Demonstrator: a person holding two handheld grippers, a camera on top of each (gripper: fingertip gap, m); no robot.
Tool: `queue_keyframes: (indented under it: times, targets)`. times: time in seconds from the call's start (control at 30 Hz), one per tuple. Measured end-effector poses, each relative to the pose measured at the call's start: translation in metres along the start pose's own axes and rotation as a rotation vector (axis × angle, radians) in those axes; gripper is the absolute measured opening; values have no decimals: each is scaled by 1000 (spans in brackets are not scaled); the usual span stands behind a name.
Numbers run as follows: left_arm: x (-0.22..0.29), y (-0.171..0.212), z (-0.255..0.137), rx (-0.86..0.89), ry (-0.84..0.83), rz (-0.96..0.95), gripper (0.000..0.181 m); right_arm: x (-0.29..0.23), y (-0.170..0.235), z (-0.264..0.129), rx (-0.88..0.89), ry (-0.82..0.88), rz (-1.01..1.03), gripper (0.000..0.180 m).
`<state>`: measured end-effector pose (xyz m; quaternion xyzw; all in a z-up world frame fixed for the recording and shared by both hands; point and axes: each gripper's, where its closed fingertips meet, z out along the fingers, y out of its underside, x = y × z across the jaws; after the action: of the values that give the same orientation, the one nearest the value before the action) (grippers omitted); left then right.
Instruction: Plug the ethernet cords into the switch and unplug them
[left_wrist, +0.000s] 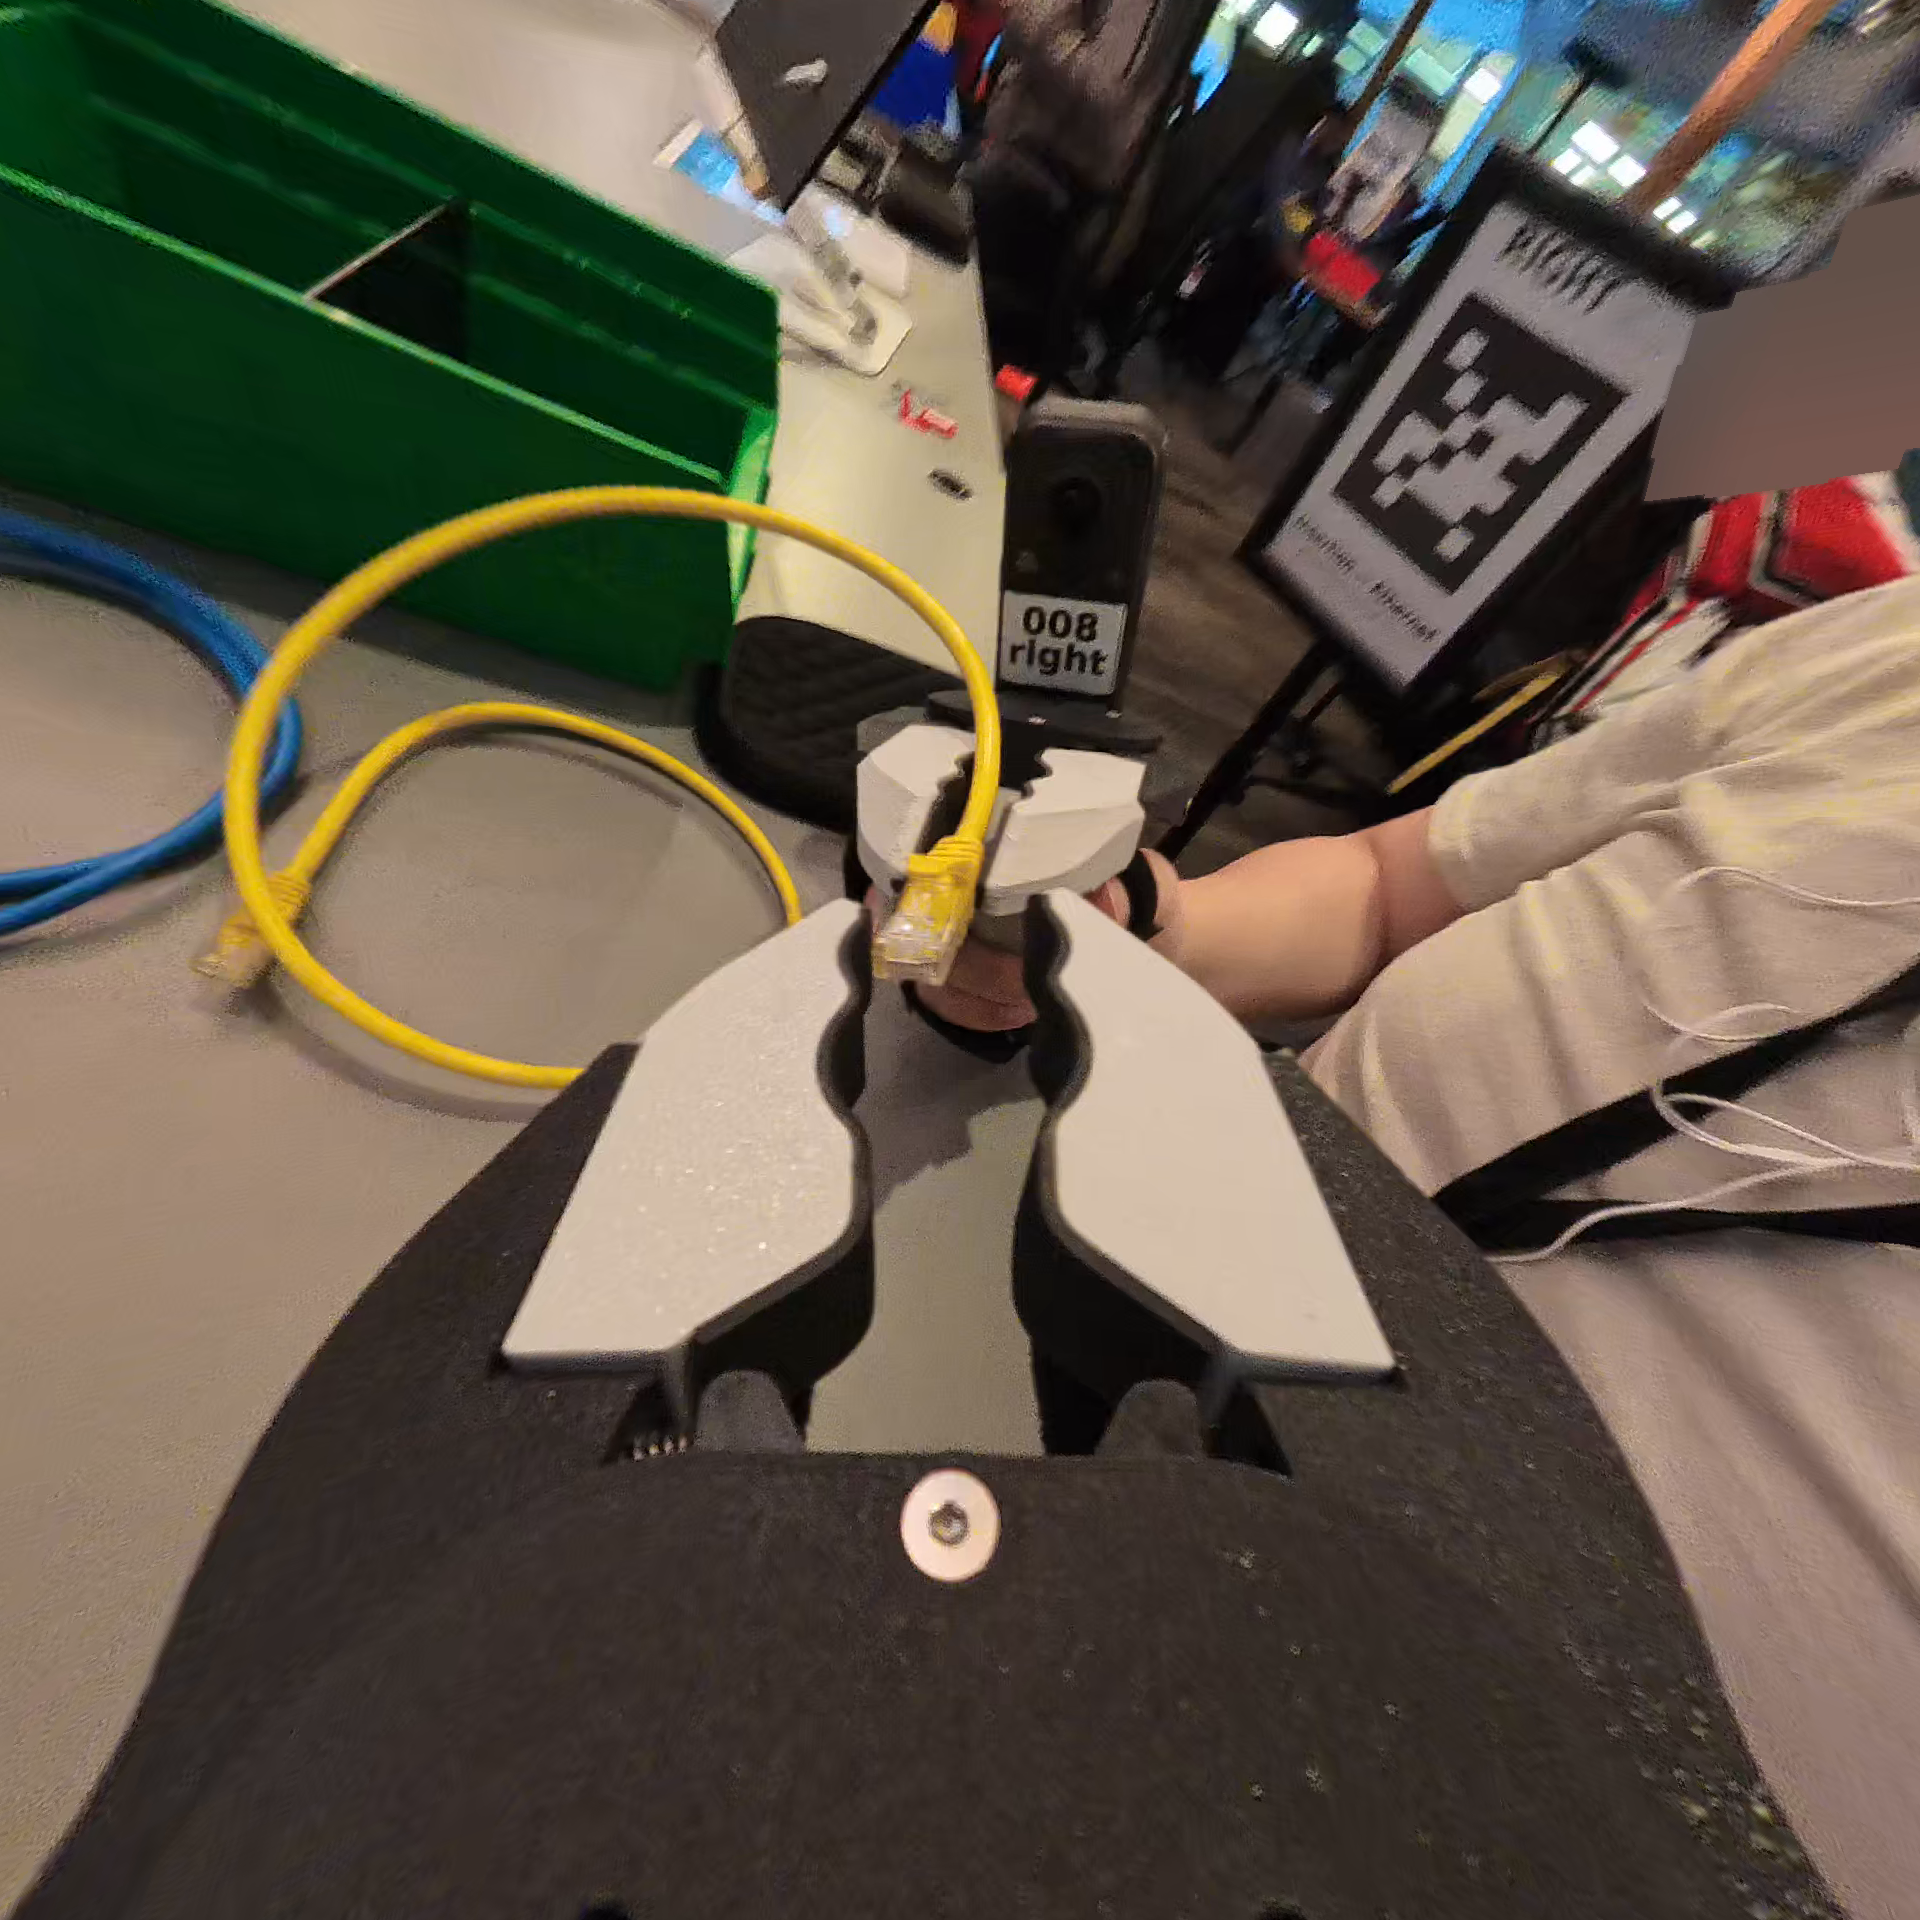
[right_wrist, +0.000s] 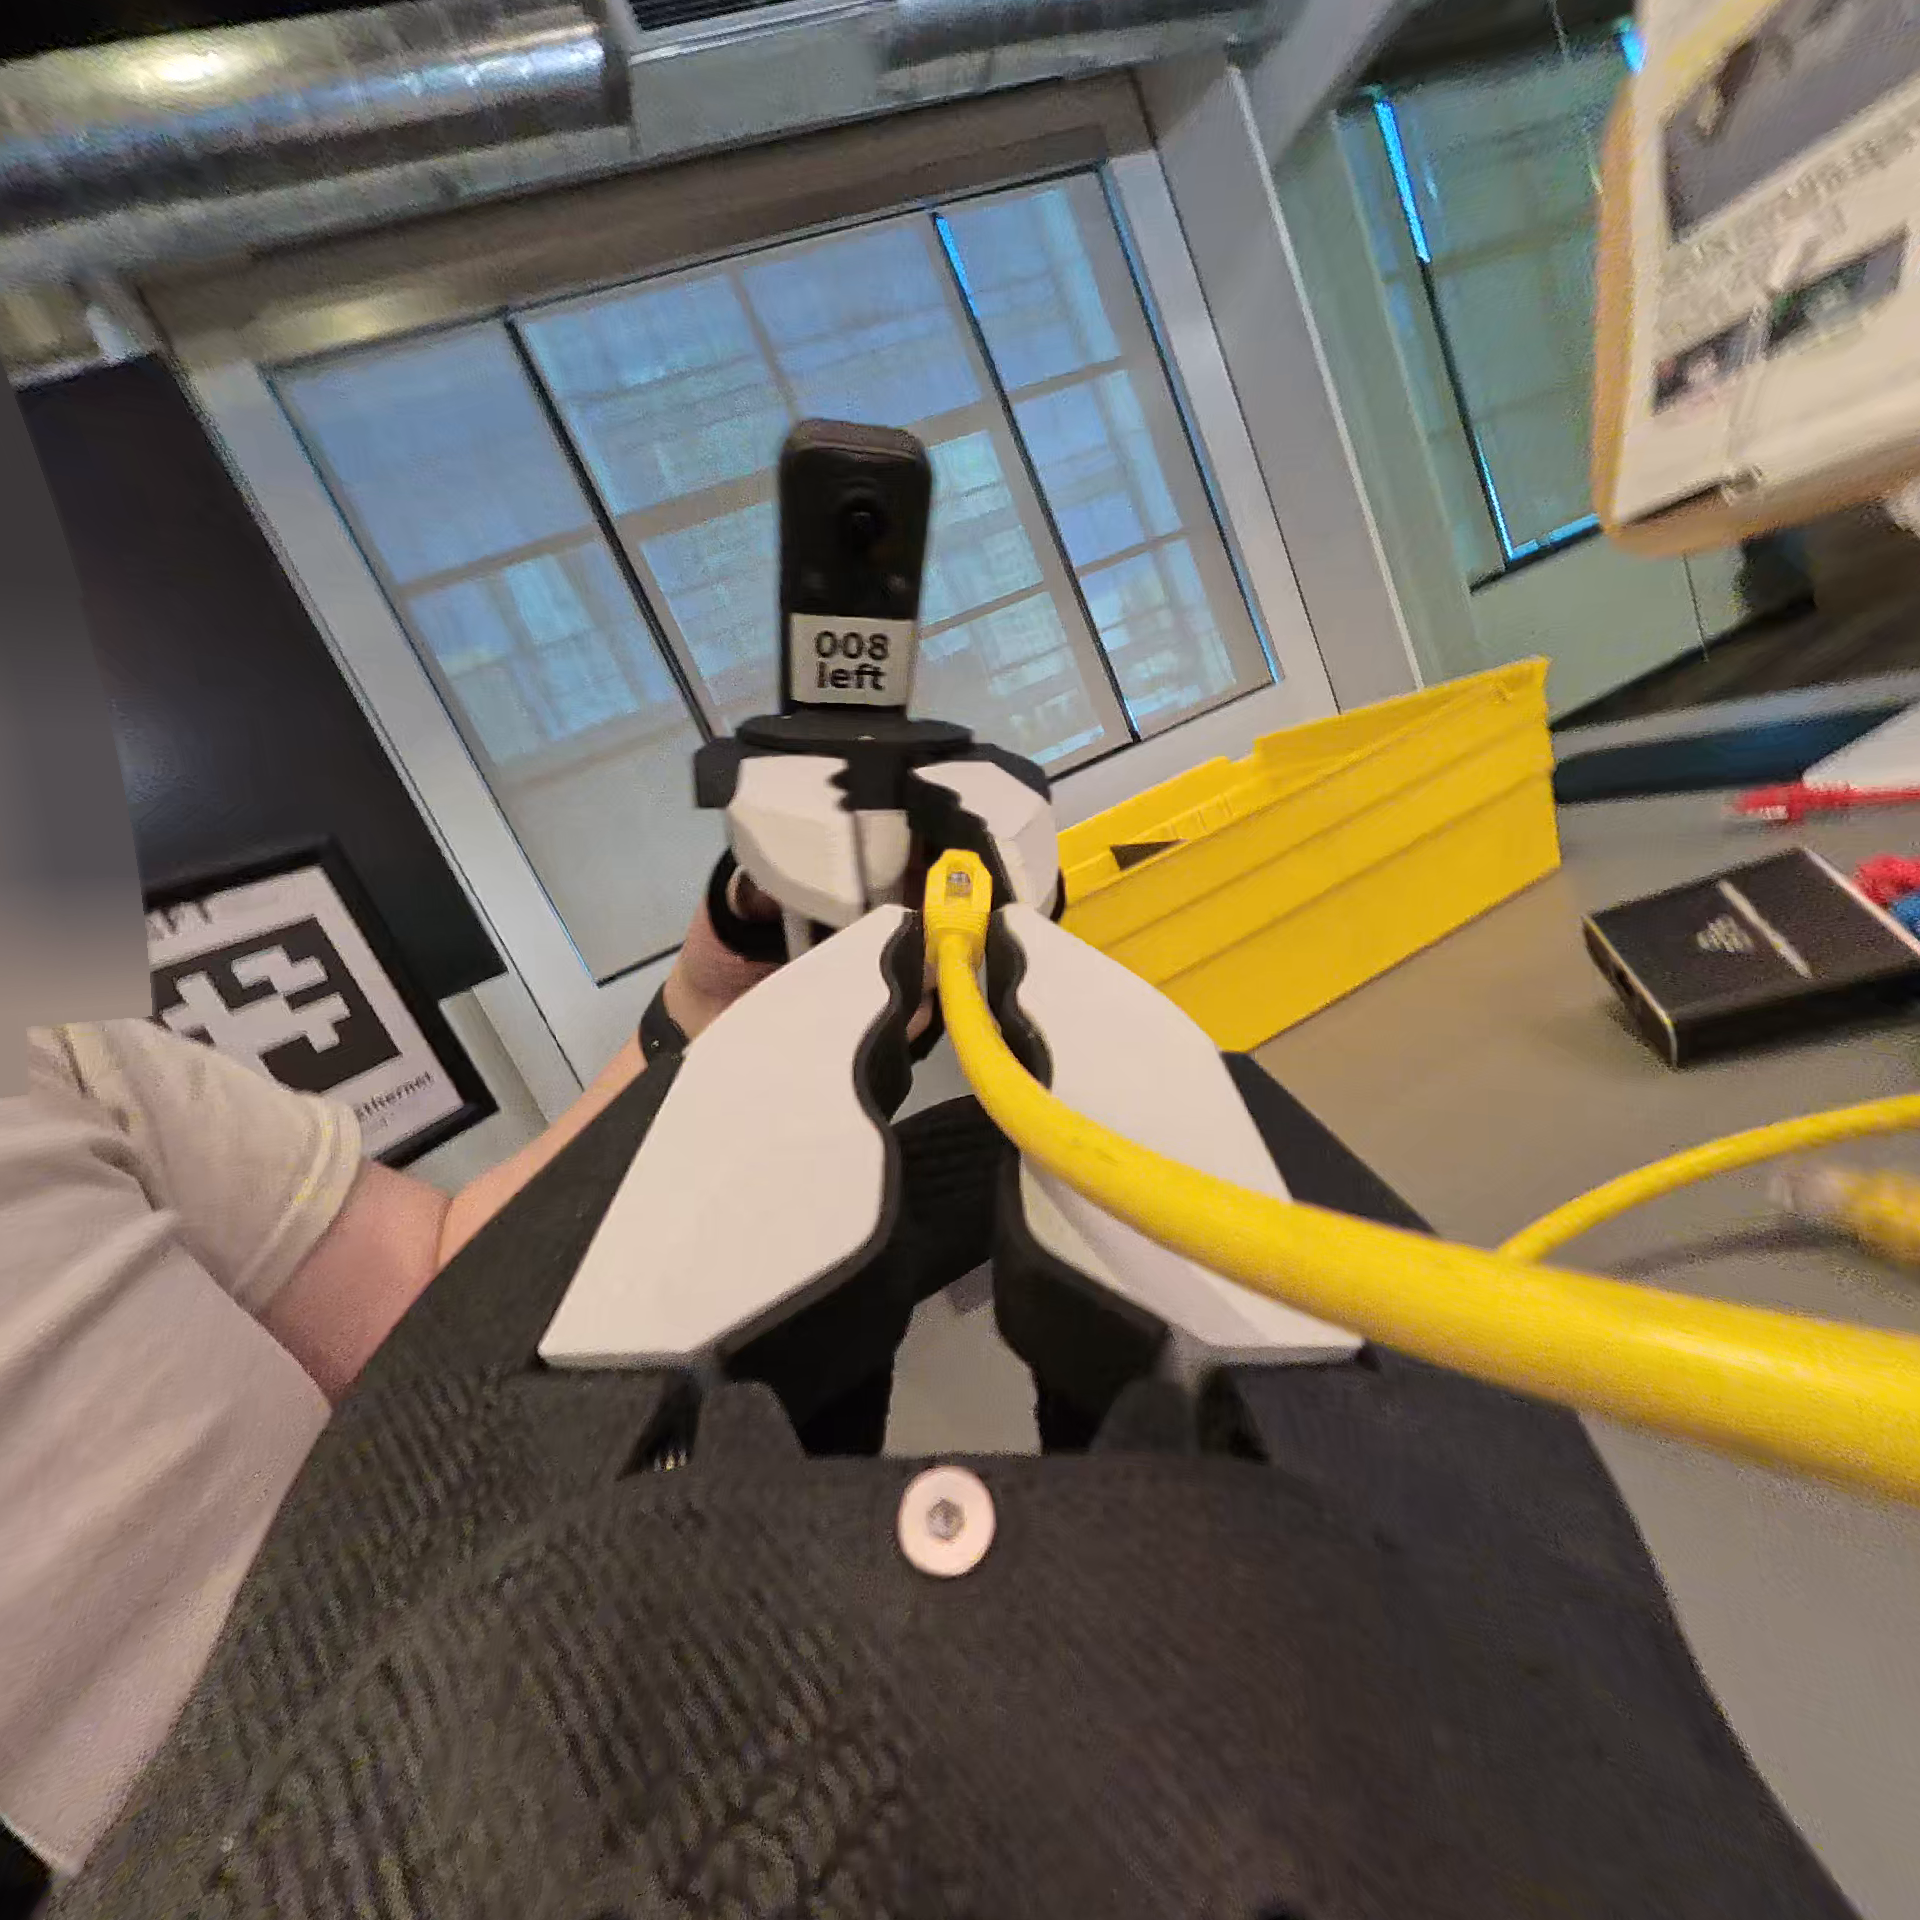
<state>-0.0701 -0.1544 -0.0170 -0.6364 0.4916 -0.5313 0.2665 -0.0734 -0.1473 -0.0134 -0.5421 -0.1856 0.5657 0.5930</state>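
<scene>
Your right gripper (right_wrist: 951, 925) pinches the yellow cord (right_wrist: 1195, 1195) near its plug (right_wrist: 956, 883); your left gripper (left_wrist: 951, 920), facing it, stands open and empty.

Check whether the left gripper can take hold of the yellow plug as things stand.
Probably yes. The yellow plug, held out by the right gripper, sits just past the left gripper, whose fingers stand apart with nothing between them and the plug.
</scene>
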Motion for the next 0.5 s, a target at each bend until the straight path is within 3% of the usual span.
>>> queue_keyframes:
  times: [0.07,0.27,0.5]
  targets:
    - [4,-1,-4,31,37,20,15,-9,1,2,-19,-29,-91,13]
    - [24,2,-6,31,126,99,14,-29,-2,0,-6,-124,-230,13]
    - [28,8,-2,-4,85,255,11,-34,-2,-2,-34,-160,-260,13]
